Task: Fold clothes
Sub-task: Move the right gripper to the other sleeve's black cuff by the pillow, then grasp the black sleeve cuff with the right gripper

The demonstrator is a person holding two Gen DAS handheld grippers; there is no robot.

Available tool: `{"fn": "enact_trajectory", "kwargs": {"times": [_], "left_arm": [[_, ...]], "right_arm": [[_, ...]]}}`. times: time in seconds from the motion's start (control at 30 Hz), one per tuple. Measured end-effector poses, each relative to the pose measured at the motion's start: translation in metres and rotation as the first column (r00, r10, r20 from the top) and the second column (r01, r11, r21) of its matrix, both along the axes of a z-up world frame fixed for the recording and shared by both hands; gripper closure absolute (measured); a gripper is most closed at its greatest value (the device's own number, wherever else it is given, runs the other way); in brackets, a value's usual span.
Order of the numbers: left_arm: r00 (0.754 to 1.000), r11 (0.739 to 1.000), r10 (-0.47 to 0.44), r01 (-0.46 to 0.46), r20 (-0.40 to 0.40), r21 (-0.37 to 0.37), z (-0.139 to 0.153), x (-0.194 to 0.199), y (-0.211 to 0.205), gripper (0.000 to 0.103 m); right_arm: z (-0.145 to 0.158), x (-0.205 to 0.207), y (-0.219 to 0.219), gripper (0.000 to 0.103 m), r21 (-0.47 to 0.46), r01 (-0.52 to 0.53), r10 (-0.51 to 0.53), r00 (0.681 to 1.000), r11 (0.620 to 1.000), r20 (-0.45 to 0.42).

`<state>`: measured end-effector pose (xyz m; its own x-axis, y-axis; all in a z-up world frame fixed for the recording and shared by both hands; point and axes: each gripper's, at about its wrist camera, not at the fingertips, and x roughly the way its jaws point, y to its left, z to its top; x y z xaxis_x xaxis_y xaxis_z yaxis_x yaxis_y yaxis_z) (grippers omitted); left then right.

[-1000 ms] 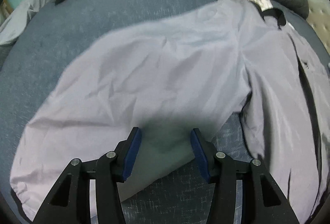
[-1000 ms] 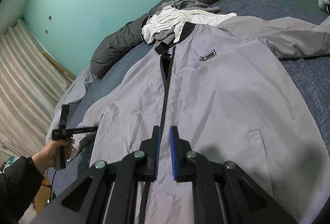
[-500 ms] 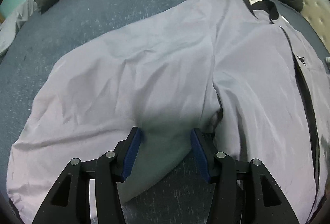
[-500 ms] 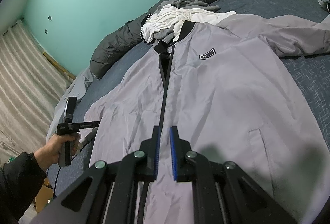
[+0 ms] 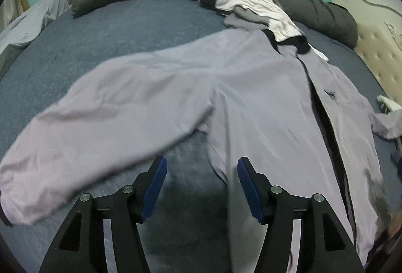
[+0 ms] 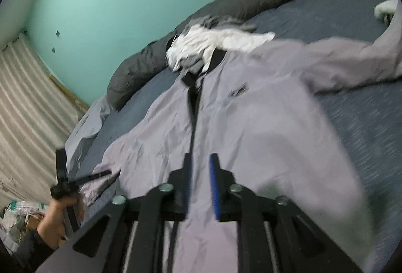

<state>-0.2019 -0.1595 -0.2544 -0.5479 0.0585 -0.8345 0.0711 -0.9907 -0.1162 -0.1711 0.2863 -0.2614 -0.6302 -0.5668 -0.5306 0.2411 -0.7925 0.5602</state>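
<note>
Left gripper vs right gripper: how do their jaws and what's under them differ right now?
The left gripper has its jaws wide apart; the right gripper shows only a narrow gap. The left gripper hangs over bare blue bedding between the jacket's sleeve and its side hem, while the right gripper sits over the grey jacket beside its dark zipper. Shared: both have jaws opening, blue pads, and nothing clamped.

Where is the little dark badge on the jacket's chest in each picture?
Left wrist view: the badge sits at the right, just right of the dark zip line, below the black collar.
Right wrist view: the badge sits above the middle, right of the zip, above the tongs.
Shared landmark: the white crumpled cloth lying at the jacket's collar.
</note>
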Motion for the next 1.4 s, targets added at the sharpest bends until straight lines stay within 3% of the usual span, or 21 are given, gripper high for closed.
{"fn": "enact_trajectory", "kwargs": {"times": [0.03,0.17,0.3,0.47,0.53,0.63,0.83,1.07,1.1,1.23,1.4], "left_arm": [[1.000,1.000,-0.004,0.004,-0.001,0.002,-0.002,0.004,0.005,0.040],[1.000,0.999,-0.011,0.012,-0.012,0.031,-0.011,0.019,0.026,0.036],[0.999,0.998,-0.011,0.013,-0.031,0.063,-0.021,0.026,0.044,0.034],[0.998,0.998,-0.017,0.020,-0.059,0.054,-0.028,0.031,0.059,0.033],[0.998,0.999,-0.021,0.024,-0.065,0.045,-0.028,0.032,0.061,0.032],[0.997,0.998,-0.011,0.015,-0.075,0.053,-0.028,0.034,0.060,0.032],[0.997,0.997,0.007,0.000,-0.080,0.082,-0.032,0.032,0.057,0.031],[0.997,0.997,0.005,0.001,-0.080,0.081,-0.036,0.028,0.058,0.031],[0.997,0.997,0.004,0.002,-0.079,0.080,-0.036,0.027,0.058,0.031],[0.997,0.997,0.003,0.003,-0.076,0.078,-0.038,0.026,0.058,0.031],[0.997,0.997,0.005,0.001,-0.078,0.078,-0.038,0.026,0.058,0.031]], "right_arm": [[0.008,0.000,0.012,0.067,0.025,0.011,-0.011,1.000,1.000,-0.010],[0.041,-0.009,0.078,0.066,0.158,0.061,-0.058,0.998,0.986,-0.024],[0.073,-0.029,0.168,0.061,0.268,0.198,-0.200,0.980,0.943,-0.019],[0.101,-0.051,0.269,0.055,0.352,0.376,-0.395,0.919,0.857,-0.021],[0.107,-0.058,0.300,0.047,0.396,0.433,-0.457,0.889,0.810,-0.037],[0.102,-0.071,0.336,0.045,0.408,0.476,-0.518,0.855,0.779,-0.007],[0.090,-0.087,0.371,0.042,0.373,0.516,-0.568,0.822,0.771,0.035],[0.082,-0.114,0.374,0.041,0.398,0.496,-0.563,0.824,0.771,0.064],[0.081,-0.115,0.374,0.044,0.407,0.493,-0.563,0.824,0.769,0.065],[0.081,-0.112,0.376,0.098,0.428,0.497,-0.569,0.821,0.755,0.051],[0.110,-0.100,0.379,0.100,0.417,0.523,-0.560,0.827,0.743,-0.039]]}}
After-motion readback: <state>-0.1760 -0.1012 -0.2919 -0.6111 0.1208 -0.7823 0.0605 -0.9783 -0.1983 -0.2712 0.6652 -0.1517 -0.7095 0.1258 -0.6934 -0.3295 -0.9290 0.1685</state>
